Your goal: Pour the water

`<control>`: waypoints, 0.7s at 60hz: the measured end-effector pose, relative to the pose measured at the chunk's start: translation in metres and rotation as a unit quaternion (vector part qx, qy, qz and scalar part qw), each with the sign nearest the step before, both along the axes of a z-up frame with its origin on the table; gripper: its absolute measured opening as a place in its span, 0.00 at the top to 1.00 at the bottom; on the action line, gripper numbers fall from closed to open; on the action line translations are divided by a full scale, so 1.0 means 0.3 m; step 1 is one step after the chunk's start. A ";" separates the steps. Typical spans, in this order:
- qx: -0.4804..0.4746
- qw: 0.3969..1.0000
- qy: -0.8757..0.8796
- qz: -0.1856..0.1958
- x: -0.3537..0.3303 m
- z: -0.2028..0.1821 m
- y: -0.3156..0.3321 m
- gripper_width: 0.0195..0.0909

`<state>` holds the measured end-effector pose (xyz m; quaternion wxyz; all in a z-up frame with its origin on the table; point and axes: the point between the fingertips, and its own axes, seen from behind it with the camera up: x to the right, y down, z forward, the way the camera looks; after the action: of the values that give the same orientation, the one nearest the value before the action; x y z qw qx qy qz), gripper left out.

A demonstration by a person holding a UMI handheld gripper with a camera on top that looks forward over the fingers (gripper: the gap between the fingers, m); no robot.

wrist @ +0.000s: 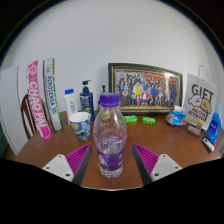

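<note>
A clear plastic water bottle (110,135) with a purple label and a blue-purple cap stands upright on the brown wooden table (160,138). It is between the fingers of my gripper (111,152), which is open, with a gap showing on both sides of the bottle. The magenta pads (72,160) flank its lower half. A small white and blue paper cup (80,123) stands just left of the bottle and a little beyond it.
Against the back wall stand a framed group photo (146,88), a "GIFT" card (200,98), a dark pump bottle (87,97), a white bottle (71,101) and upright books (40,95). Green bits (140,120) and blue items (177,116) lie to the right.
</note>
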<state>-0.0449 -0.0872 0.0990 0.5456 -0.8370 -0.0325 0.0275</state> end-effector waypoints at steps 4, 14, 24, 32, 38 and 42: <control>0.004 1.000 -0.005 -0.005 -0.010 -0.029 0.044 0.19; 0.017 1.000 -0.013 -0.017 -0.016 -0.055 0.094 0.60; 0.016 0.999 -0.032 -0.028 0.013 -0.038 0.105 0.76; 0.023 0.996 -0.076 -0.038 0.058 0.059 0.145 0.77; 0.033 0.988 -0.148 -0.035 0.109 0.154 0.207 0.77; 0.039 0.977 -0.206 -0.030 0.139 0.221 0.265 0.77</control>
<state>-0.0030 -0.0077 0.1652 0.5598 -0.8034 -0.1204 -0.1633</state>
